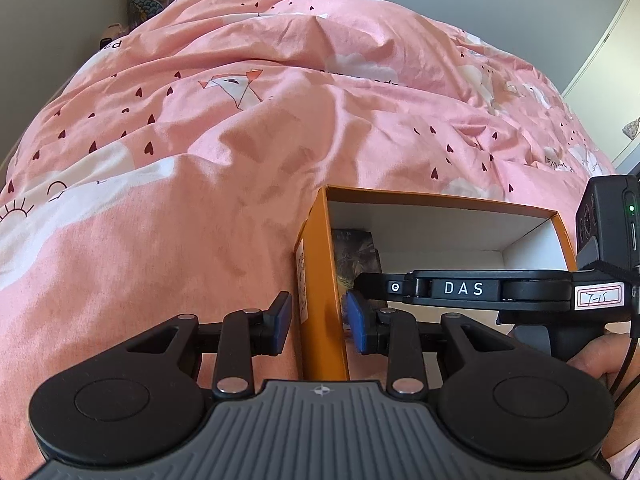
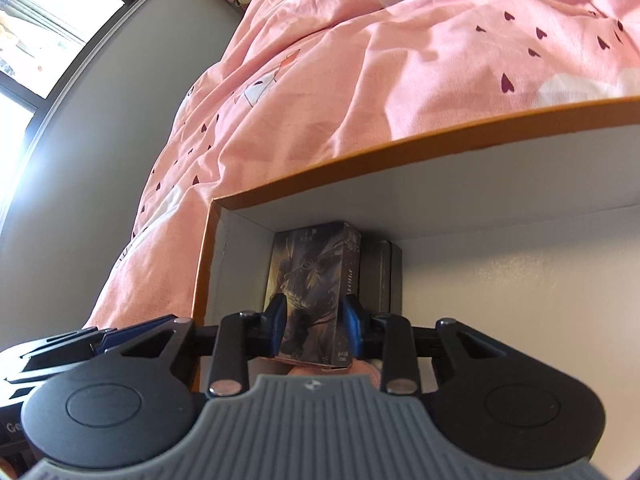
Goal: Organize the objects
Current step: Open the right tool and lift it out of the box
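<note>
- Right claw (image 2: 314, 322) clamped on card box (image 2: 316, 284), pads (image 2: 277, 316) pressed to its two narrow sides, box upright inside orange carton (image 2: 420, 136).
- Left claw (image 1: 319, 320) straddling carton's left wall (image 1: 322, 280), one pad outside, one inside; gap visible on both sides, so apparently spread and bracing rather than pinching.
- Card box sitting at carton's 9 o'clock corner in right wrist view, close beside left wall; dark second box (image 2: 380, 276) just beside it at 3 o'clock, apparently touching.
- Carton resting on pink quilt (image 1: 240, 140); soft footing, likely to tip or slide under a push.
- Judged step: seating card box against corner before release.
- Best done by:
  - lowering straight down, card box kept vertical, no twist toward 3 o'clock neighbour;
  - keeping left claw steady on wall so carton cannot skid toward 9 o'clock on quilt;
  - confirming bottom contact with carton floor first — floor under card box hidden by right claw, so cannot tell whether already seated;
  - spreading pads only a little on release, little room between left pad and wall;
  - withdrawing toward 6 o'clock along card box's own axis to avoid dragging it over.
- Risk: tall narrow card box toppling toward carton's open right half if bumped on exit.
</note>
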Motion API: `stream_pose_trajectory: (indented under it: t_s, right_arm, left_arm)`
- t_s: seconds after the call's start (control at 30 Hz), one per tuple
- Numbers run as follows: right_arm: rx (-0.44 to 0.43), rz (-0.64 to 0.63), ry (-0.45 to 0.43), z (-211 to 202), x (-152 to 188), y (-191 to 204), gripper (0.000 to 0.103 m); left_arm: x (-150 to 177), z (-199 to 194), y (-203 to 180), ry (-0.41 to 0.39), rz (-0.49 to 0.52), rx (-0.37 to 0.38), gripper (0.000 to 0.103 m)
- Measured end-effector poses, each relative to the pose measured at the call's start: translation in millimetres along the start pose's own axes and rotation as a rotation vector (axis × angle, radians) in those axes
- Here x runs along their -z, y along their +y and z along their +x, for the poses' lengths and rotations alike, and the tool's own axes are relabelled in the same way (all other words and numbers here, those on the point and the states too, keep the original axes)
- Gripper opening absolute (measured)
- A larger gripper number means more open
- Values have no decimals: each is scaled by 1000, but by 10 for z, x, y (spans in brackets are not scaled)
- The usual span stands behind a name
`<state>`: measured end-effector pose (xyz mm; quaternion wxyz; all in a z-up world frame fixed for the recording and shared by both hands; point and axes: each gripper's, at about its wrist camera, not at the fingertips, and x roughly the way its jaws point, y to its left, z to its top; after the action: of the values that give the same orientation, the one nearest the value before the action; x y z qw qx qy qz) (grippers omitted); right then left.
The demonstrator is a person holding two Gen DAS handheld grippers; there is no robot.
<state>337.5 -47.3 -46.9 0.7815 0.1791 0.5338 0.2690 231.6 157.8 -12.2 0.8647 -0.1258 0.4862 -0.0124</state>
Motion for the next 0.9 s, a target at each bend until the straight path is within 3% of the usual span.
stream_pose_trajectory:
  t_s: [0.27, 0.5, 0.67, 0.9]
  right_arm:
    - [-14, -8, -3, -124, 16, -13, 34]
    - [68, 49, 37, -433, 345, -237, 34]
    - [106, 121, 77, -473, 629, -415, 26]
    - [186, 43, 81, -396, 791, -279, 22]
  left_arm:
    - [137, -94, 35, -22, -59, 7, 36]
    - [450, -201, -7, -20, -154, -20, 36]
    - [654, -260, -74, -40, -217, -68, 36]
    - [884, -271, -113, -54, -272, -51, 36]
